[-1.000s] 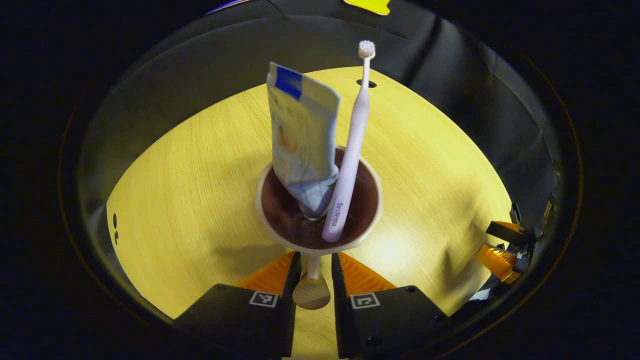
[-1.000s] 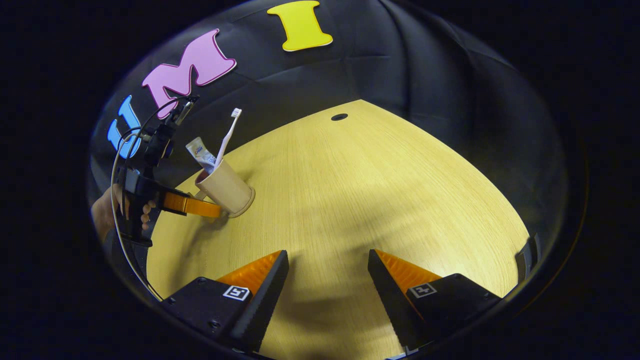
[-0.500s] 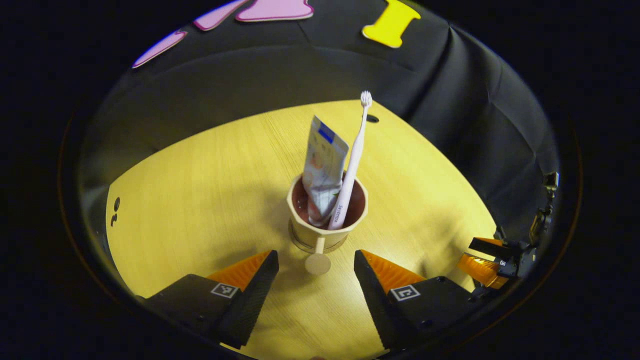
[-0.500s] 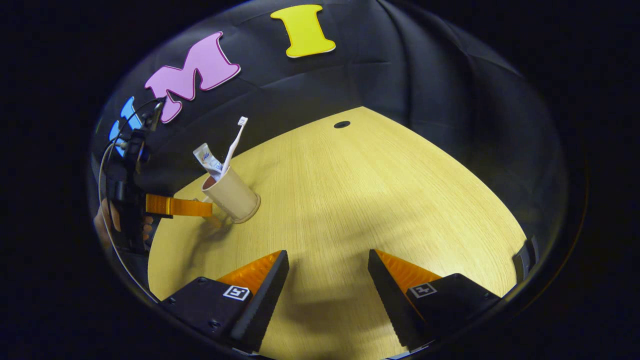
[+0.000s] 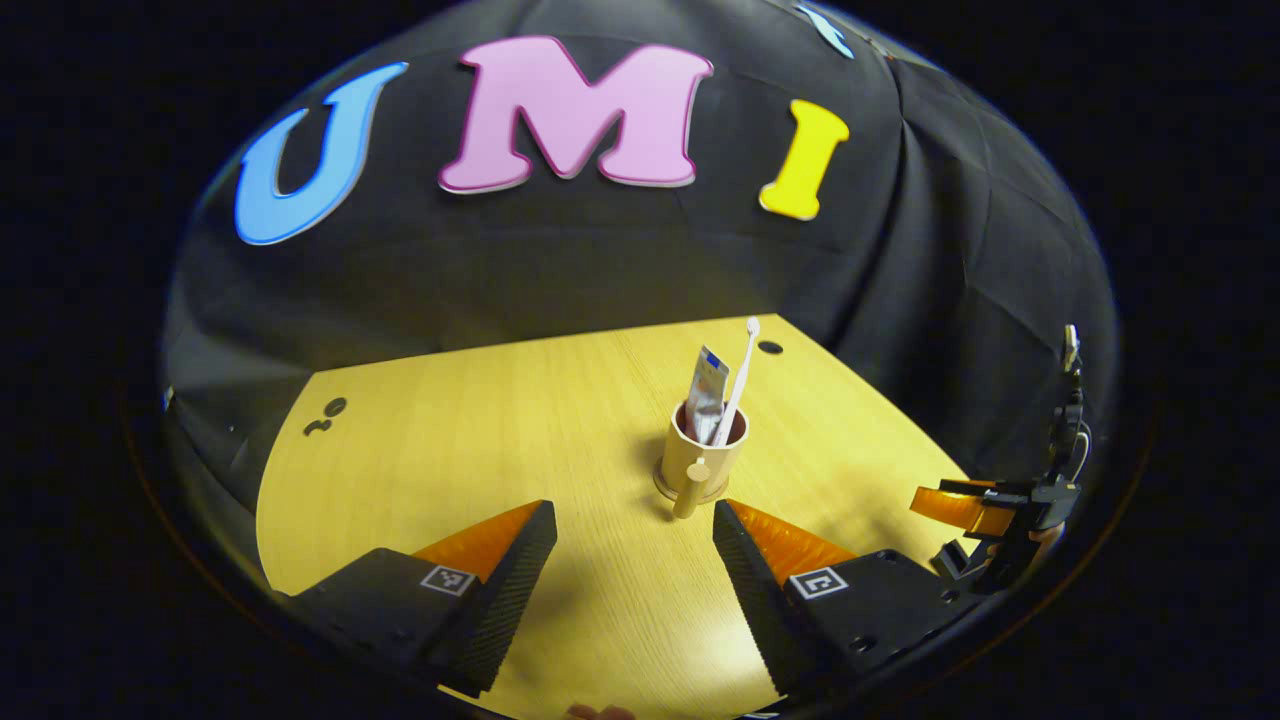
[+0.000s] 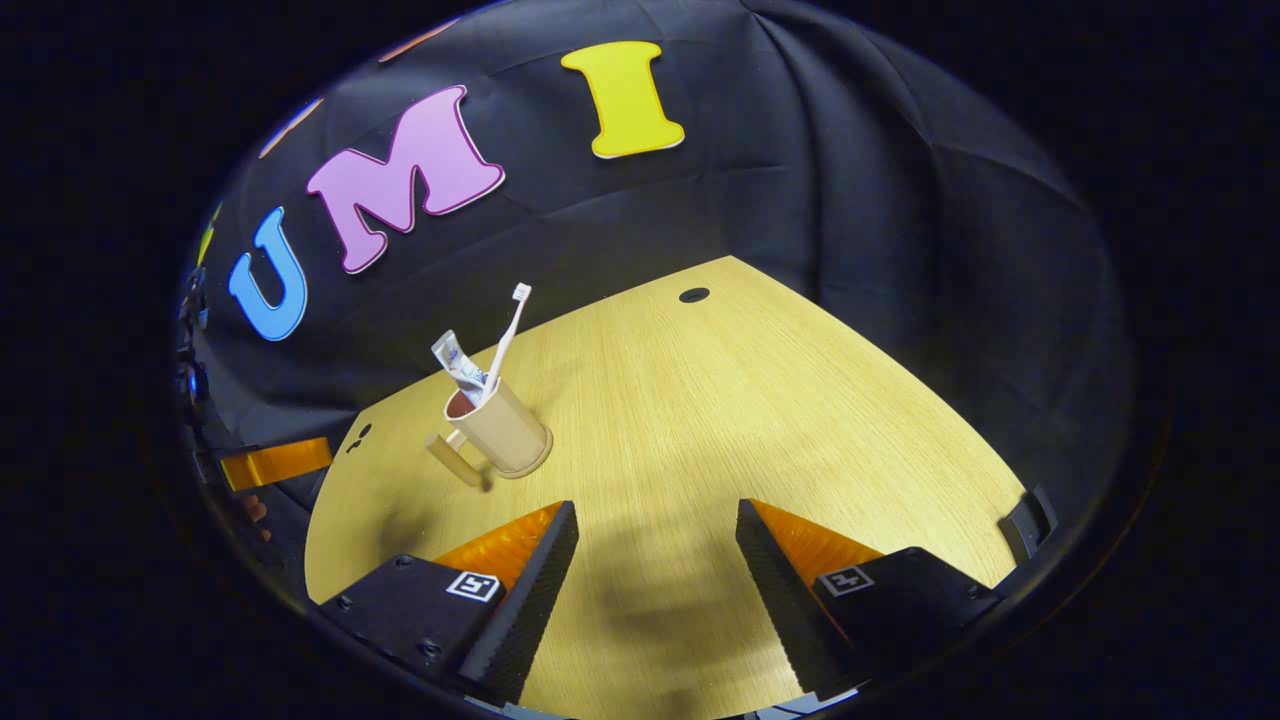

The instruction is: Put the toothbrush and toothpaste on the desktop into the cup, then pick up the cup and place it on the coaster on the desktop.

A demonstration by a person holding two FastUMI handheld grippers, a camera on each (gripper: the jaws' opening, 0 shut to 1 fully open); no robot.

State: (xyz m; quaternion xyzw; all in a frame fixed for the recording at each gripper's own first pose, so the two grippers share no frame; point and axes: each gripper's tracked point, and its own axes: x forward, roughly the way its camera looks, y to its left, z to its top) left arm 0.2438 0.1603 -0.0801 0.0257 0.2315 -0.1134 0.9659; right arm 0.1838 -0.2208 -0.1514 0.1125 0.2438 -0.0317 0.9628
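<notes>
wood desktop (image 5: 450, 440) | black cloth wall (image 5: 560, 260) | both hand-held grippers agape, empty

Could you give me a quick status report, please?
Left gripper open, holding nothing. Right gripper open, holding nothing. Cup upright on desktop, toothbrush and toothpaste inside. Nothing in the way.

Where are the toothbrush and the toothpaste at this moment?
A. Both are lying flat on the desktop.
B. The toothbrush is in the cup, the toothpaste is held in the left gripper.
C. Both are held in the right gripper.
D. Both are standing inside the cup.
D: the toothbrush and the toothpaste stand in the cup on the desktop, with both grippers open and apart from it.
</notes>
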